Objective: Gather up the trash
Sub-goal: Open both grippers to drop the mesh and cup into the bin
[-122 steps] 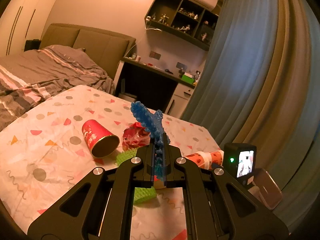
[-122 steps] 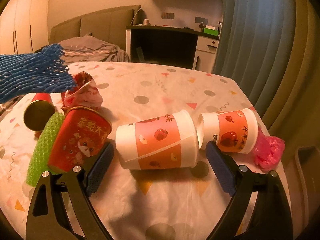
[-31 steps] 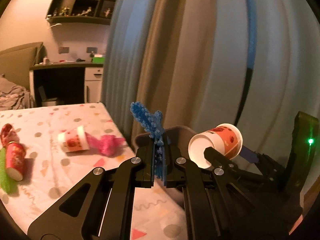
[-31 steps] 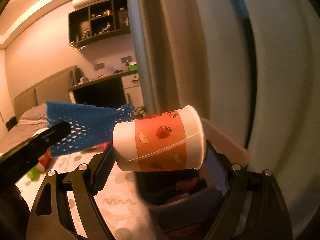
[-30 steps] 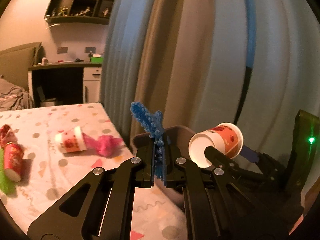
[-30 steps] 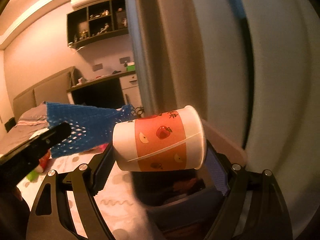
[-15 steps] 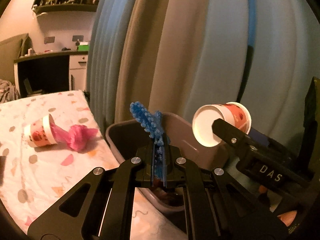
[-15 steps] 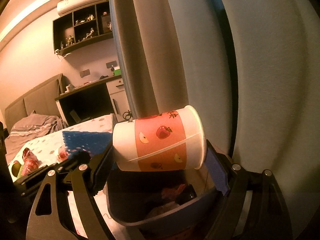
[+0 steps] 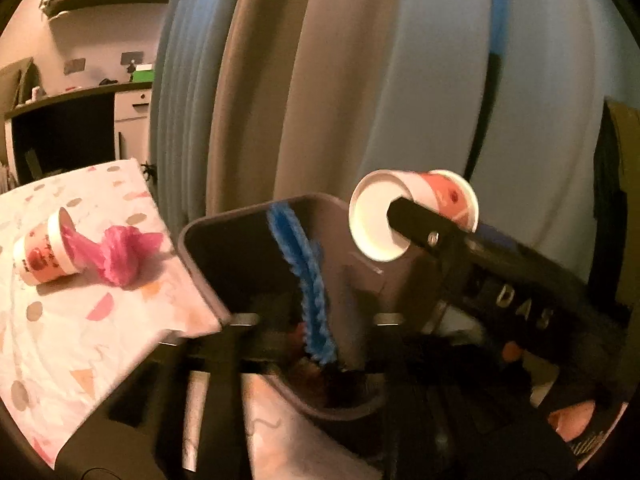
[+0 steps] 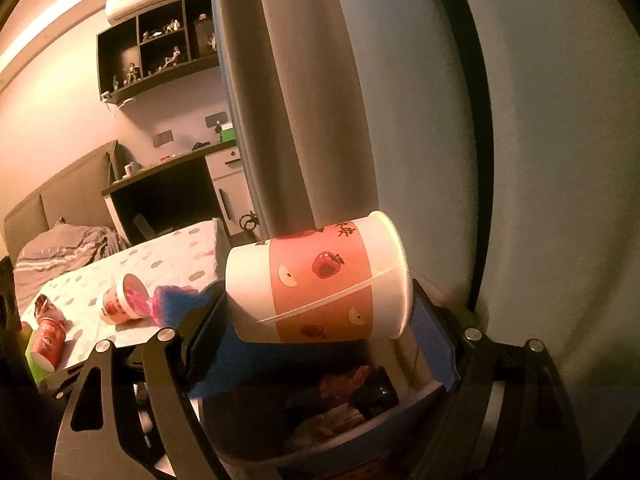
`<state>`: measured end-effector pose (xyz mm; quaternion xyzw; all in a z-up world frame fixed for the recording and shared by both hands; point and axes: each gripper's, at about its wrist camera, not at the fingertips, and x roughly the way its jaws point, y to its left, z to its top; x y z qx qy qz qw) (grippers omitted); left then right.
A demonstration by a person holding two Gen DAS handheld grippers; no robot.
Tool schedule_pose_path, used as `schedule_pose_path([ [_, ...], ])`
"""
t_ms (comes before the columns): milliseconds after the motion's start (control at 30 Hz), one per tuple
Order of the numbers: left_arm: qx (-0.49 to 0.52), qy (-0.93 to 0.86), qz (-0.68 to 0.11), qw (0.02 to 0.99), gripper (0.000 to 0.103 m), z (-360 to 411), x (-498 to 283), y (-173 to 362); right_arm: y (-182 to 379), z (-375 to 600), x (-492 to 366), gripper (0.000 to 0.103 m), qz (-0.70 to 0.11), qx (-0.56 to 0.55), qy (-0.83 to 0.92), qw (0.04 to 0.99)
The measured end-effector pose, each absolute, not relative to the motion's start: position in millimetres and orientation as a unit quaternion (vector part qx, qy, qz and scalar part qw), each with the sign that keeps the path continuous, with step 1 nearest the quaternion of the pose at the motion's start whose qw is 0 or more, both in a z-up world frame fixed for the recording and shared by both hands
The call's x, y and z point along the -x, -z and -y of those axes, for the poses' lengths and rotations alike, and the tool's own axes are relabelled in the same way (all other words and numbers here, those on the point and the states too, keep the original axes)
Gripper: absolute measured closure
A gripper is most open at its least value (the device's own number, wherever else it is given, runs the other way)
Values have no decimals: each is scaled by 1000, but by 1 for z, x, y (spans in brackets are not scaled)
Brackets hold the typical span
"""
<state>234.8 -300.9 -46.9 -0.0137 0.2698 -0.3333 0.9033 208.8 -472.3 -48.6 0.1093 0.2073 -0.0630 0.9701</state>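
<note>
A: Where does the left gripper (image 9: 316,320) stand against the bin (image 9: 200,240)?

B: Over the bin's mouth. Its jaws are opening, and the blue foam net (image 9: 304,276) stands between them above the dark inside of the bin. The fingers are blurred, but there is a gap on each side of the net, so it looks released, not pinched.

A: And the right gripper (image 10: 320,320)?

B: It is grasping a paper cup (image 10: 320,280) printed with apples. The cup lies on its side between the 2 blue pads, above the bin (image 10: 320,448), with its white bottom towards the bed. In the left view the same cup (image 9: 416,212) shows its open mouth just past the bin's far rim.

A: What is in the bin?

B: Crumpled wrappers (image 10: 360,392), red and dark, low down inside. I cannot tell exactly what they are.

A: What lies outside the bin?

B: On the patterned surface (image 9: 80,340) beside the bin, a second apple cup (image 9: 44,252) lies on its side with a pink bag (image 9: 120,256) spilling from its mouth. Further from the bin, the right view shows a red cup (image 10: 48,340) on its side, a crumpled red wrapper (image 10: 44,308) and something green at the picture's edge.

A: Behind the bin?

B: Long curtains (image 9: 320,80) hang right behind it.
</note>
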Motion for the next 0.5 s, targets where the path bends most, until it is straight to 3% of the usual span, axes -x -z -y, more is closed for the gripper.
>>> schedule_pose_path([
  [33, 18, 331, -270, 904, 38, 297, -234, 49, 49, 472, -210, 22, -208, -109, 65, 970],
  [67, 24, 327, -271, 905, 33, 292, -233, 50, 51, 472, -212, 22, -210, -108, 66, 969],
  [167, 33, 306, -280, 909, 27, 278, -232, 49, 54, 470, -218, 22, -216, -106, 70, 968],
  [500, 40, 185, -247, 950, 19, 212, -204, 29, 56, 462, -227, 19, -212, -71, 85, 971],
])
